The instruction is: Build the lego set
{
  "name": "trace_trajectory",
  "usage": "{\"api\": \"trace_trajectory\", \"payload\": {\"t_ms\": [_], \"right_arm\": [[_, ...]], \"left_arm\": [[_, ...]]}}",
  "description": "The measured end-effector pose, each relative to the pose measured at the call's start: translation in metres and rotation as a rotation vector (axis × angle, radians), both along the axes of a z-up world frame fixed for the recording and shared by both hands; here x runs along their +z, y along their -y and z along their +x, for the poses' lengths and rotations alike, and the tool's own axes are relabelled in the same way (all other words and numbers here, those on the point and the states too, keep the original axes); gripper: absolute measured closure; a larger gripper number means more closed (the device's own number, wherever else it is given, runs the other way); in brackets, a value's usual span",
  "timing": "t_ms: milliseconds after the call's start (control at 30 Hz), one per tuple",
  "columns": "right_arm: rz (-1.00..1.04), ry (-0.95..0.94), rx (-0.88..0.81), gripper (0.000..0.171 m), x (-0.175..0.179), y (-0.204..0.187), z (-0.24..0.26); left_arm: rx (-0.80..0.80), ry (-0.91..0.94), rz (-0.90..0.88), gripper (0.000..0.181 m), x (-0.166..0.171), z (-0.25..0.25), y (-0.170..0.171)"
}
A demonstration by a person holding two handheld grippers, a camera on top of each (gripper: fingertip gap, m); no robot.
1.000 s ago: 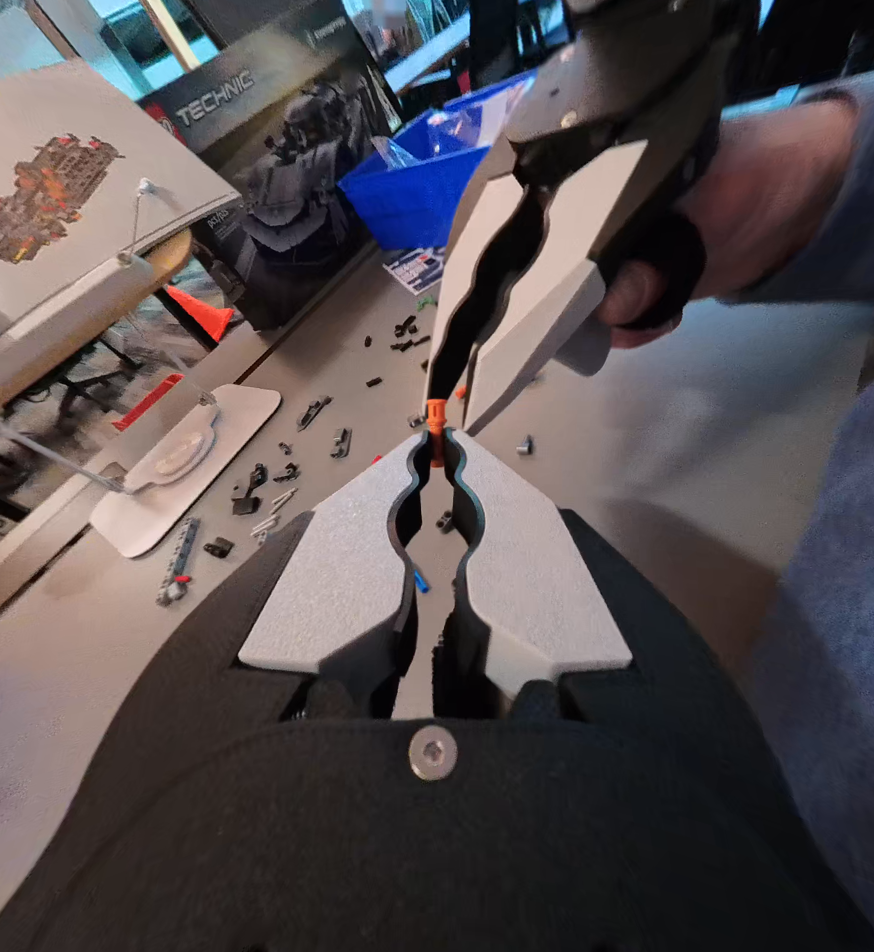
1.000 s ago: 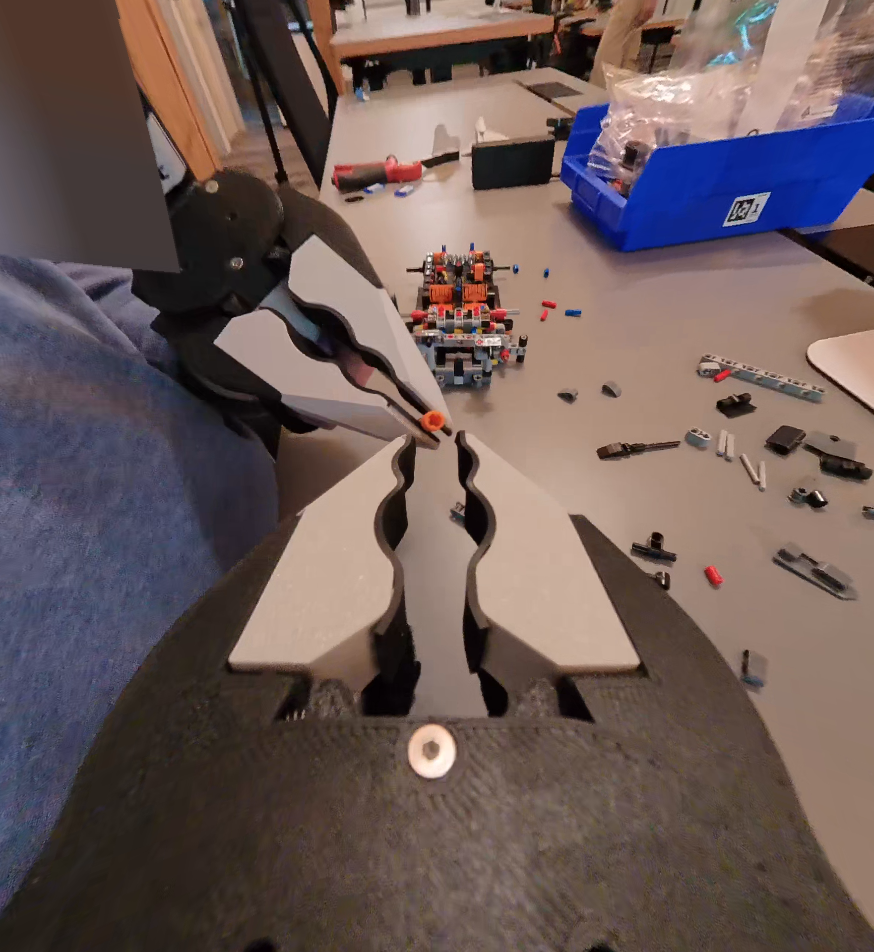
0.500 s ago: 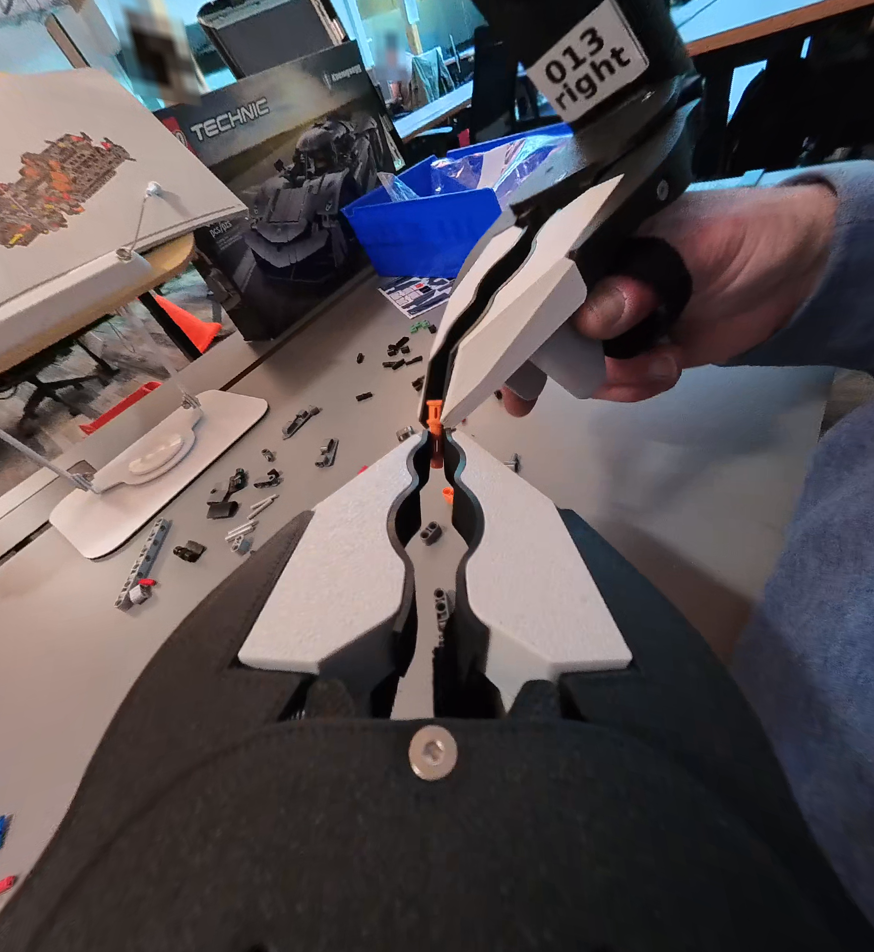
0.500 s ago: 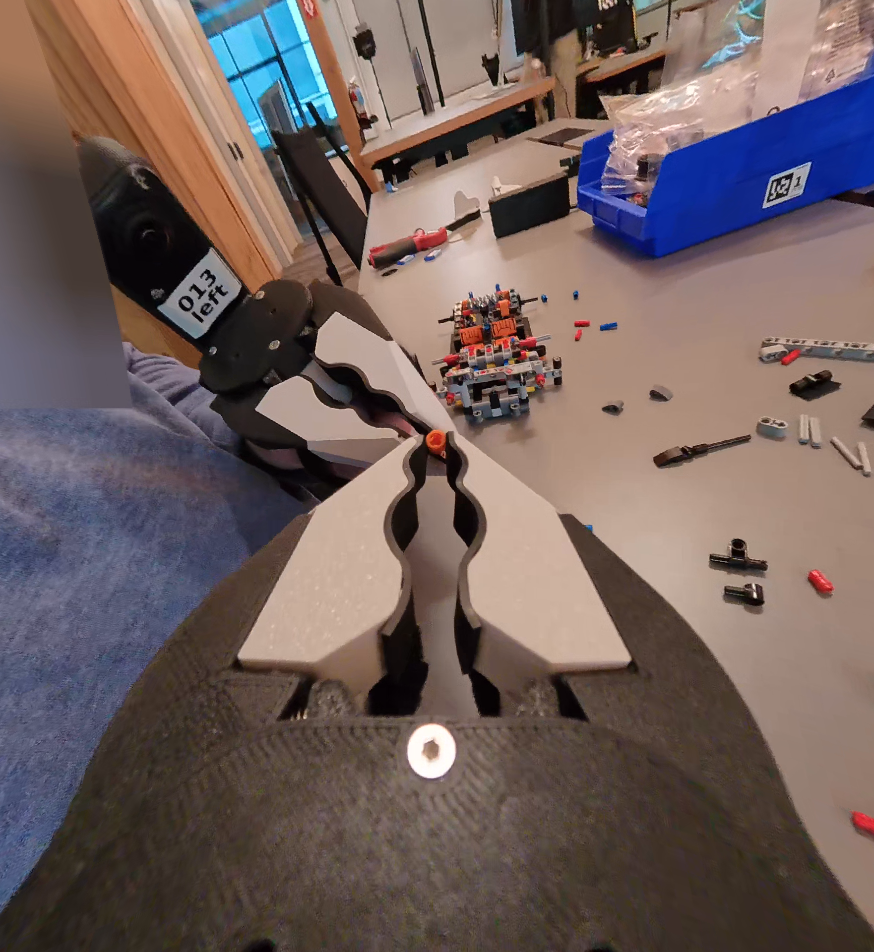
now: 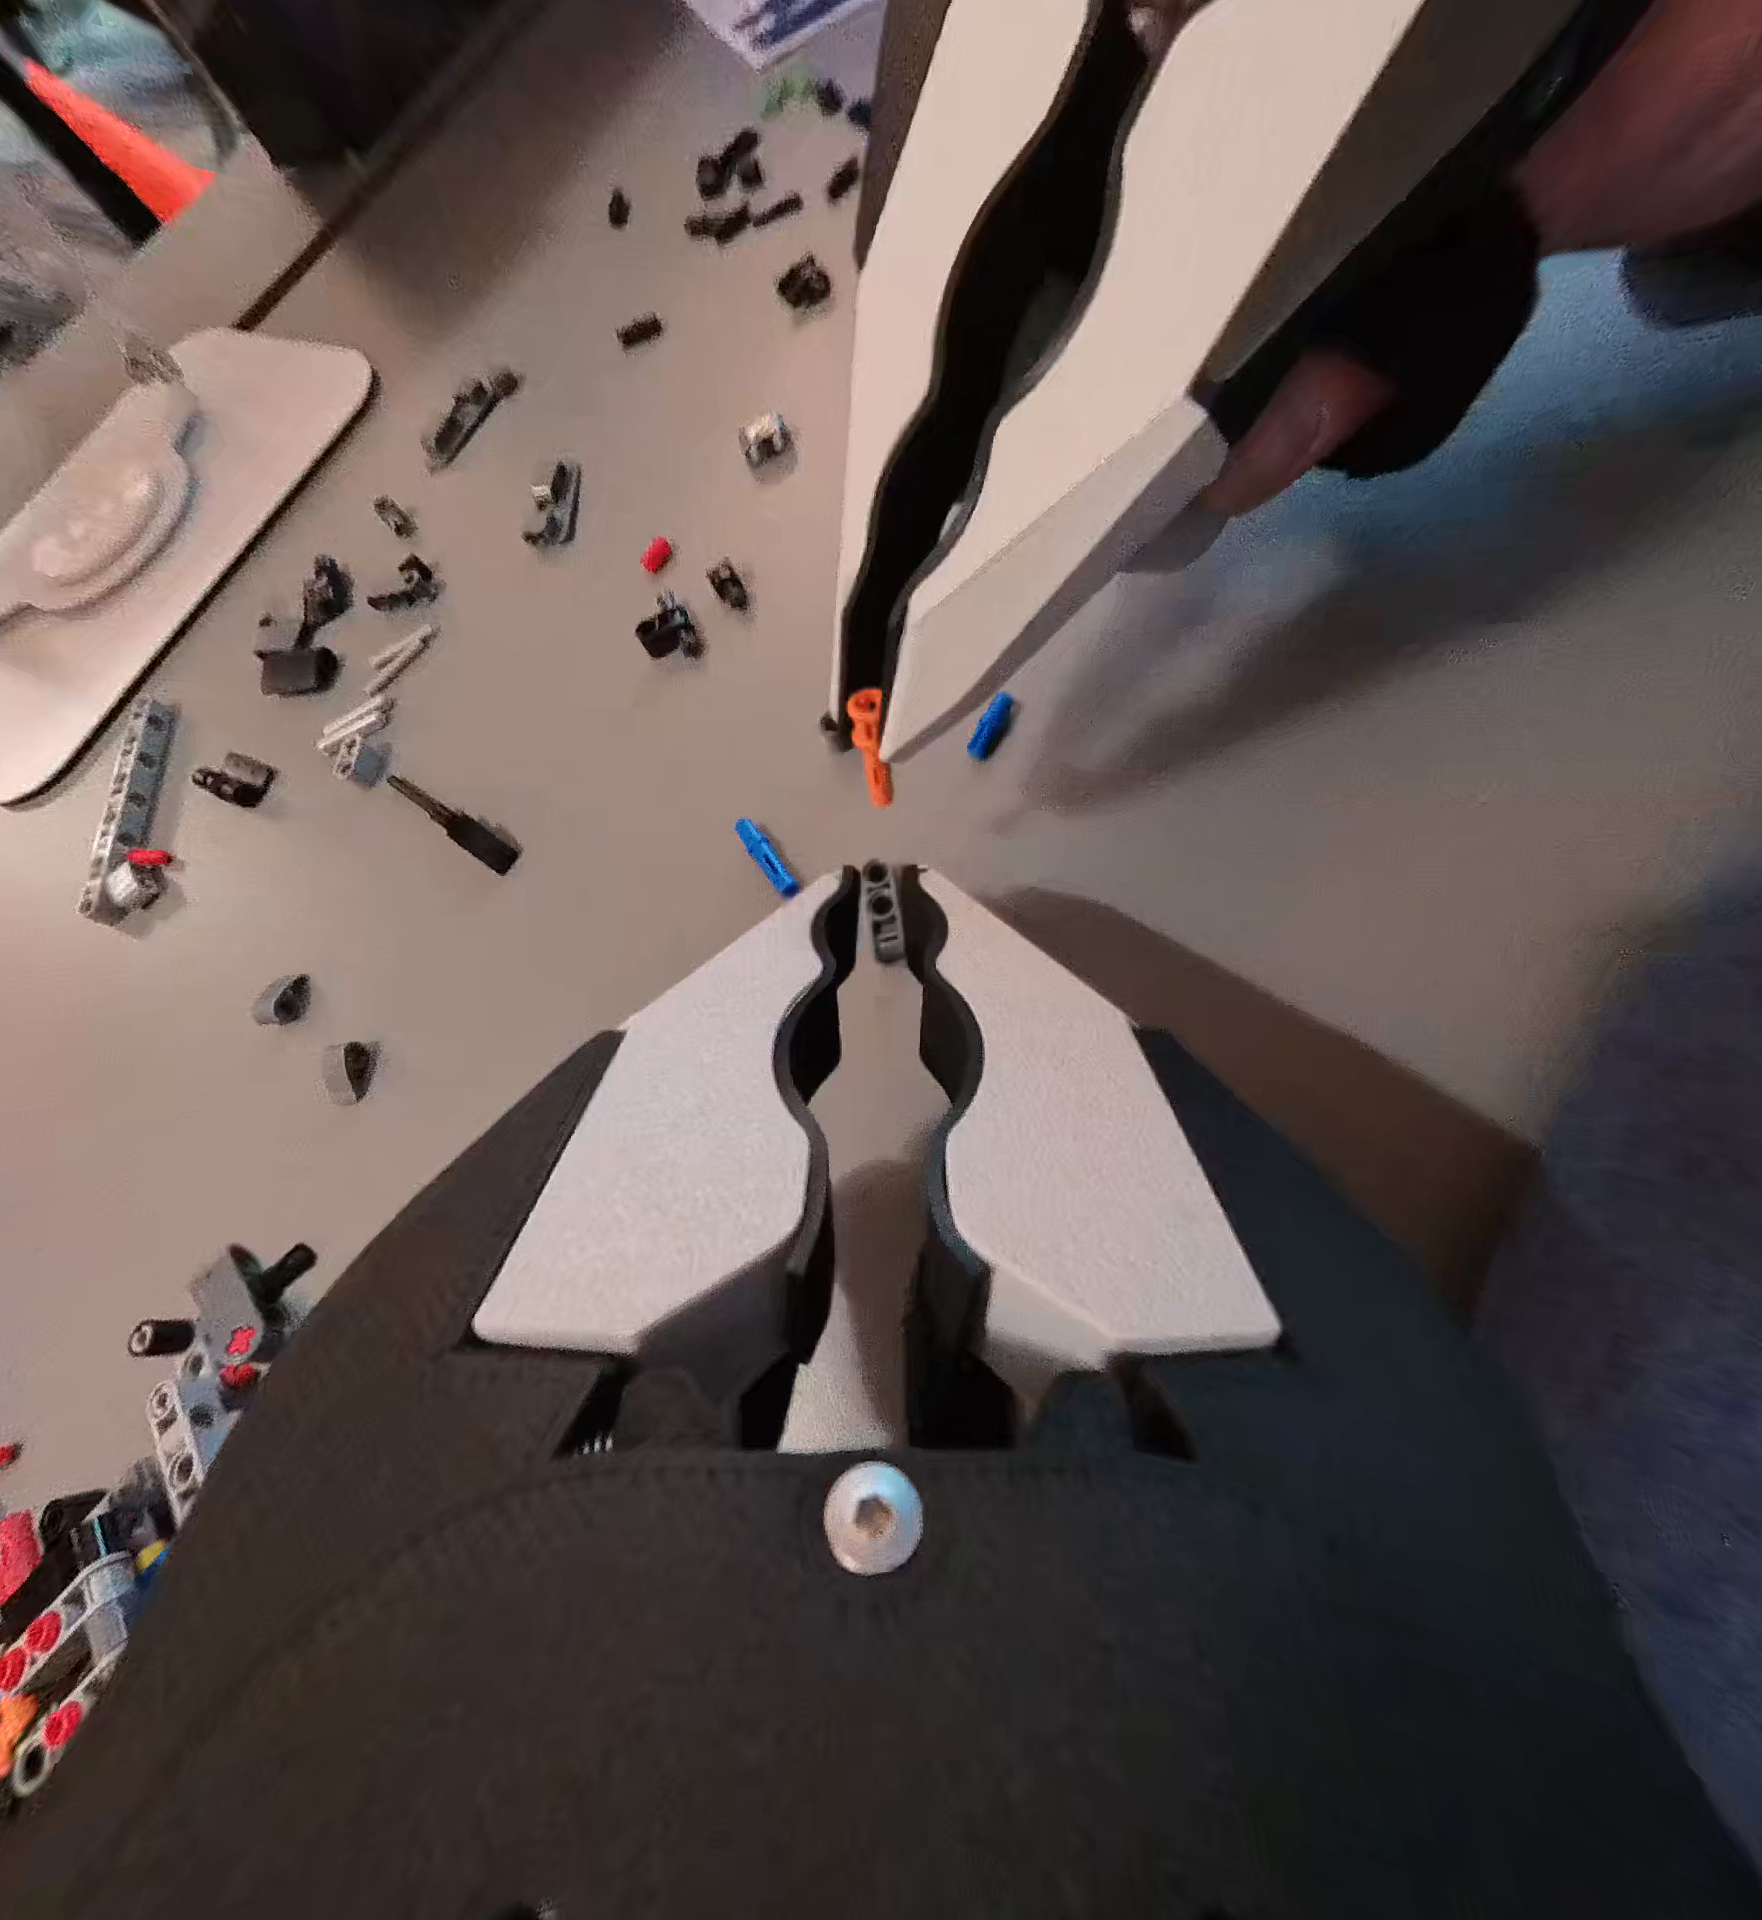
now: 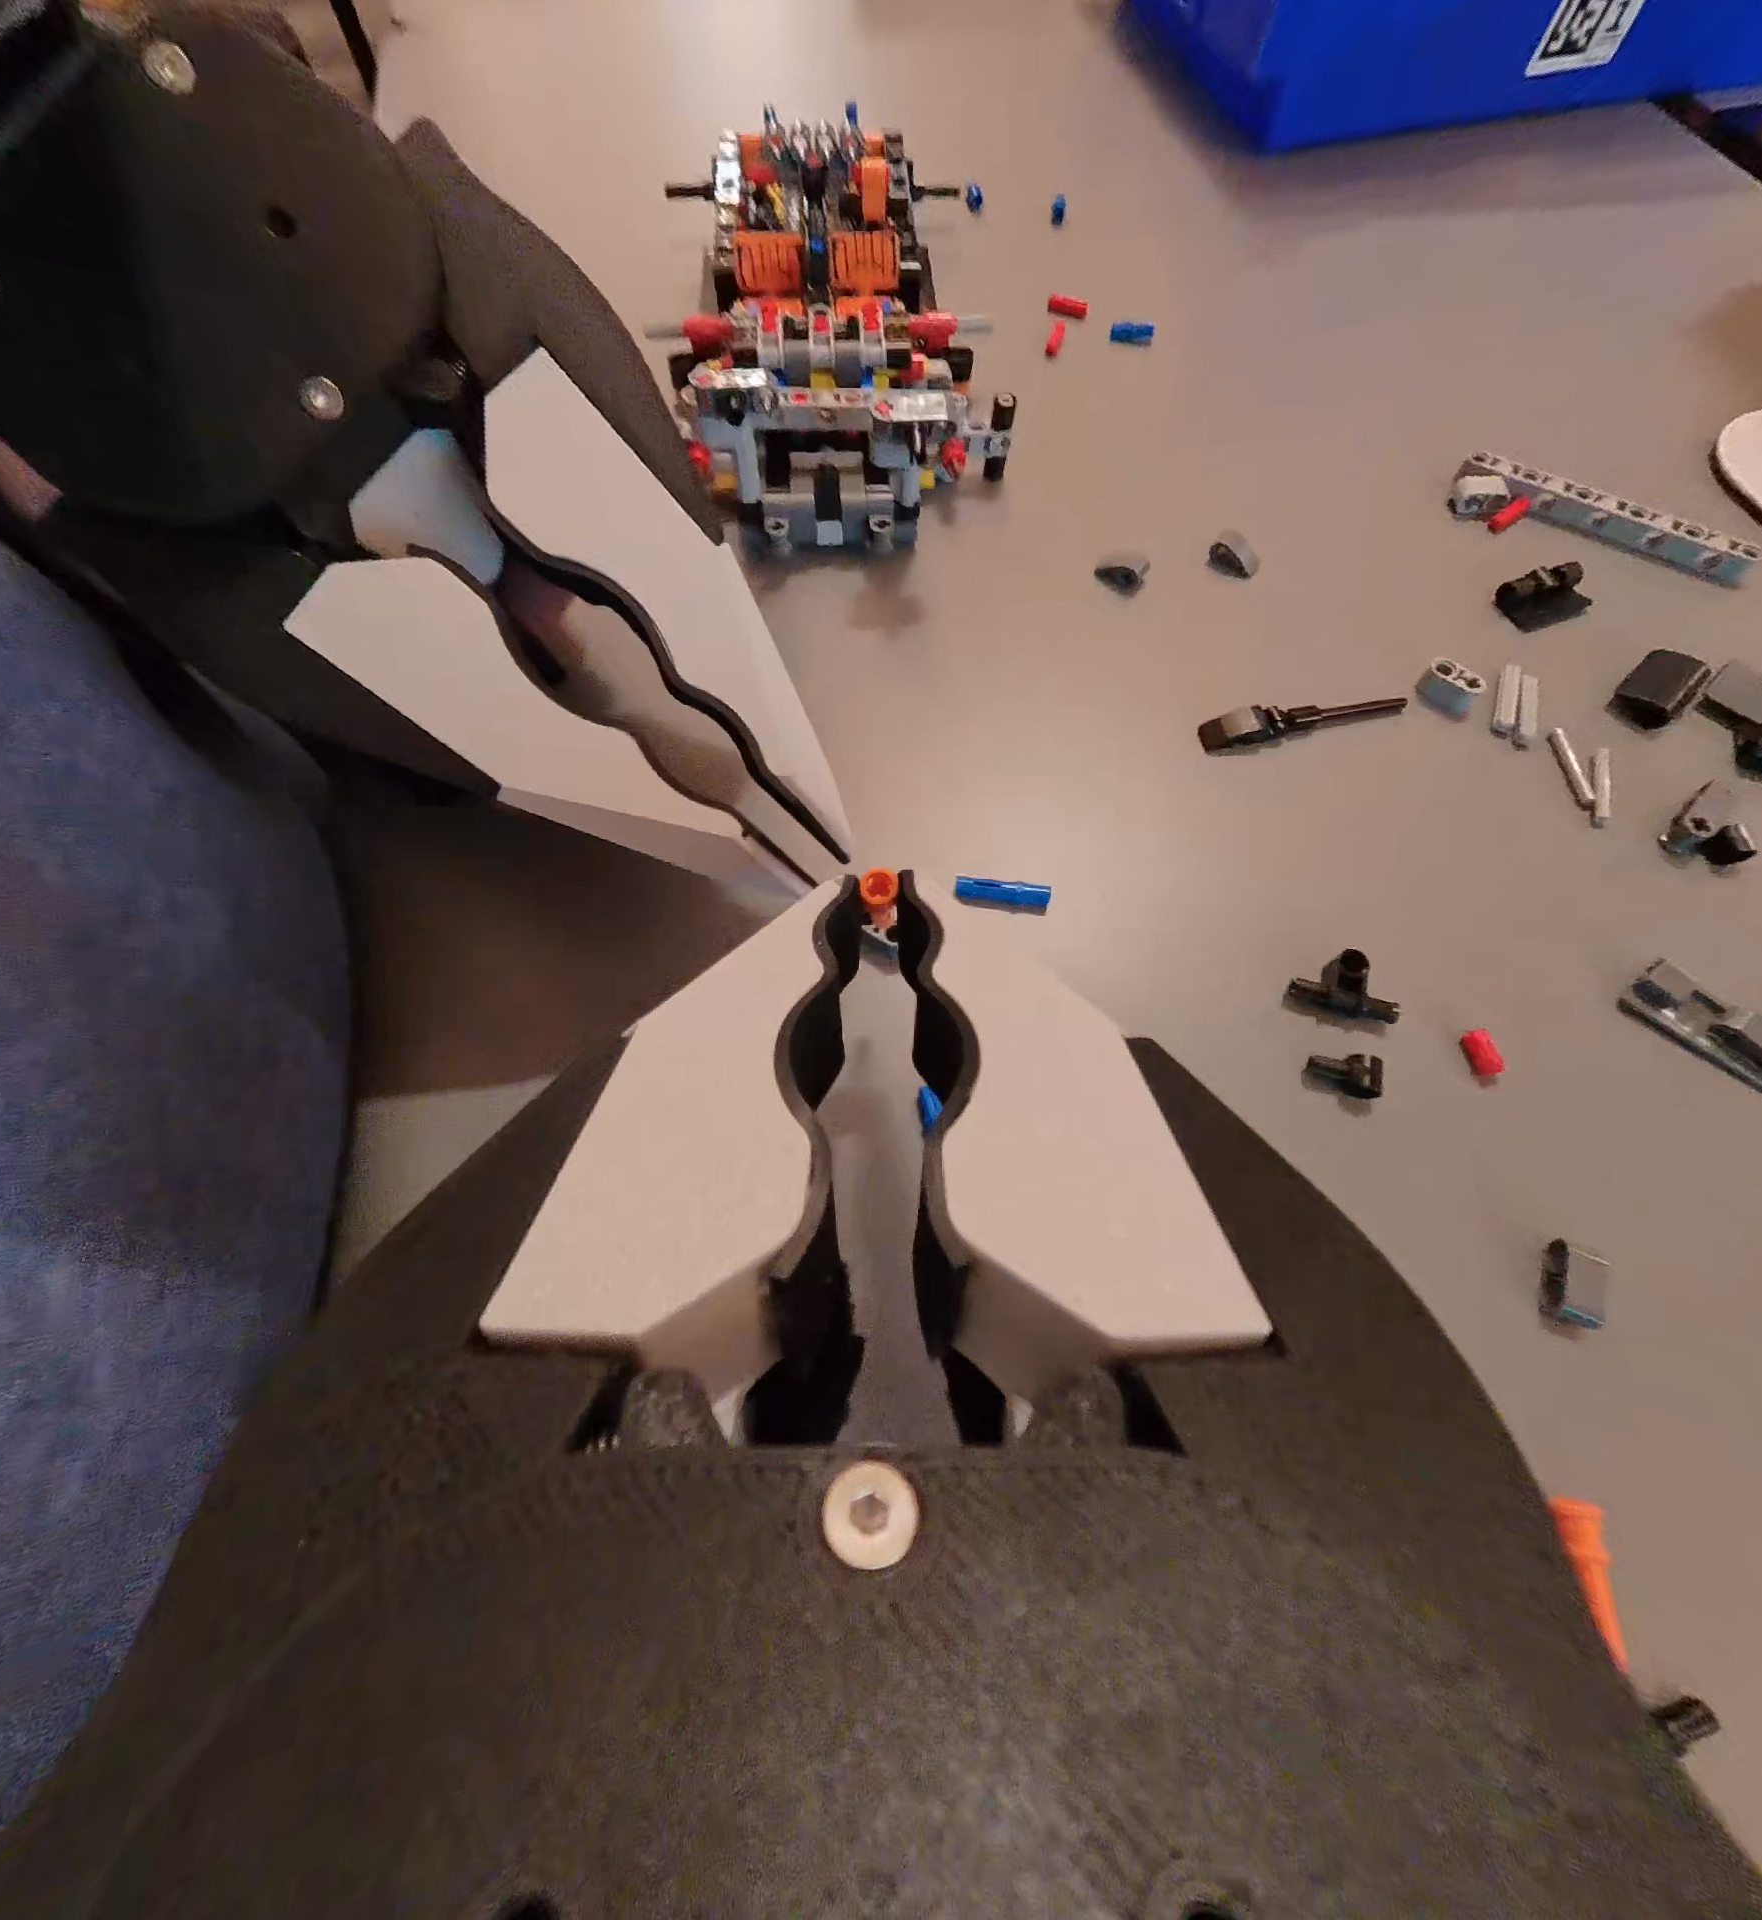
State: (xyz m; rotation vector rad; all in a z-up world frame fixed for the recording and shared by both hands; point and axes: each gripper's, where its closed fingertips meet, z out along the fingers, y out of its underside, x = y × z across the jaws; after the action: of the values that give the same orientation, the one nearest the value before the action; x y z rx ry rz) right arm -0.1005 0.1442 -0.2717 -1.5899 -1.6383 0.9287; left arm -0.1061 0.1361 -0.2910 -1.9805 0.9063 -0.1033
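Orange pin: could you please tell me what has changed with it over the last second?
The orange pin passed from the left gripper to the right gripper, which is now shut on it; the left gripper has let go and drawn slightly back. Both grippers tilted down toward the table. The part-built model and loose pieces stayed put.
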Motion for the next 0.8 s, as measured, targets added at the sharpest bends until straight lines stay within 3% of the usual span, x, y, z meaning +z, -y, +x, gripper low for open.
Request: {"api": "trace_trajectory", "payload": {"t_ms": [333,800], "right_arm": [[0.031,0.070,0.016,0.168,-0.022,-0.006,-0.008],[0.020,0.047,0.040,0.167,-0.016,-0.001,-0.014]], "left_arm": [[-0.024,-0.037,-0.041,0.179,-0.014,0.002,-0.005],[-0.051,-0.059,-0.068,0.181,-0.019,-0.002,-0.006]]}}
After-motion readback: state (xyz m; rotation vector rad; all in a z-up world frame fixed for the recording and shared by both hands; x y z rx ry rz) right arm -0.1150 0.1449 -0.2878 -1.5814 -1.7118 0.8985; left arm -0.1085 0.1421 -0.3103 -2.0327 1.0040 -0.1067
